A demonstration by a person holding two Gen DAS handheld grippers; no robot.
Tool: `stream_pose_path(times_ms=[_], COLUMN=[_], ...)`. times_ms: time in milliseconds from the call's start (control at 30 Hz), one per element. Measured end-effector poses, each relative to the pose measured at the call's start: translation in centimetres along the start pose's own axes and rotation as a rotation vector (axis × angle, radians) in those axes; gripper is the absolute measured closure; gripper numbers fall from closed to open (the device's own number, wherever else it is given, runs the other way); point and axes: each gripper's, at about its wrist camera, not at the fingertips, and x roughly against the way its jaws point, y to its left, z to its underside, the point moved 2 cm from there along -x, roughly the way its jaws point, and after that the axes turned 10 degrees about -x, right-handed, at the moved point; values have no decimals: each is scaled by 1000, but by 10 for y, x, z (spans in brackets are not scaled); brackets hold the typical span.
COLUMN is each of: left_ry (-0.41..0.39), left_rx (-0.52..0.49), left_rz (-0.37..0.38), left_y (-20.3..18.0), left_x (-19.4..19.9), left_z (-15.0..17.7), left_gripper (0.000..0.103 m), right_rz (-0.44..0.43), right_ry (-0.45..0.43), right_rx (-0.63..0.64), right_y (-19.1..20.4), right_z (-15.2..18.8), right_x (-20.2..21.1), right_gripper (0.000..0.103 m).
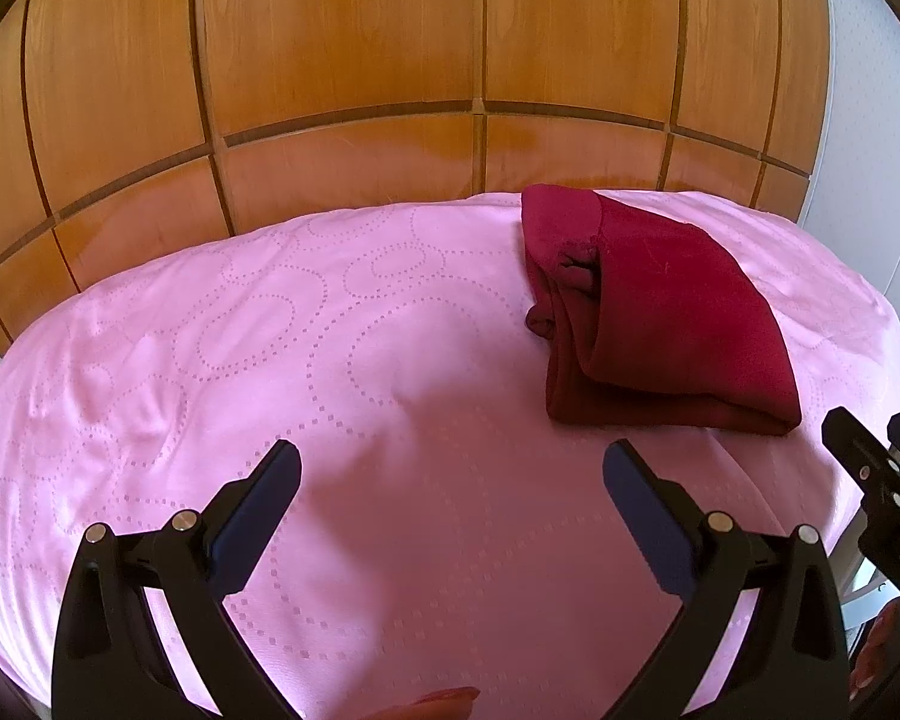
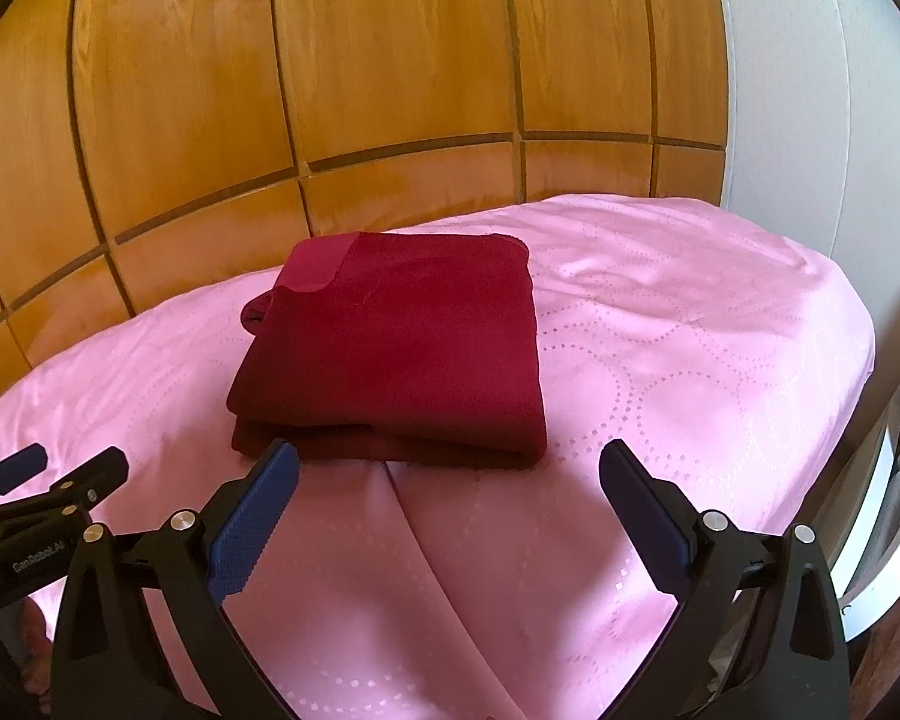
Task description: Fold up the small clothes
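Note:
A dark red garment (image 1: 660, 312) lies folded into a thick rectangle on the pink bedspread (image 1: 330, 360); in the right wrist view it (image 2: 396, 348) sits just beyond my fingers. My left gripper (image 1: 450, 468) is open and empty, above the bedspread, to the left of and nearer than the garment. My right gripper (image 2: 450, 468) is open and empty, just short of the garment's near edge. The right gripper's fingers (image 1: 858, 462) show at the right edge of the left wrist view; the left gripper (image 2: 60, 480) shows at the left edge of the right wrist view.
A wooden panelled wardrobe (image 1: 390, 60) stands behind the bed. A white wall (image 2: 810, 120) is at the right. The bed's right edge (image 2: 858, 396) drops off beside white furniture.

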Motion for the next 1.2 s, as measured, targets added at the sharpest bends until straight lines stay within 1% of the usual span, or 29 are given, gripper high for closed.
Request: stream_pose_path(times_ms=[700, 900, 1200], left_ry=[-1, 4, -65], left_rx=[-15, -11, -54], left_rz=[1, 20, -7], left_y=[-5, -6, -16], left_x=[1, 1, 9], left_z=[-1, -3, -6], left_gripper=[2, 2, 2], right_rz=[-7, -10, -12], right_ry=[13, 20, 30], right_rx=[3, 4, 5], right_y=[0, 0, -2], right_z=[-1, 1, 0], right_x=[-6, -6, -10], right_gripper=[4, 4, 4])
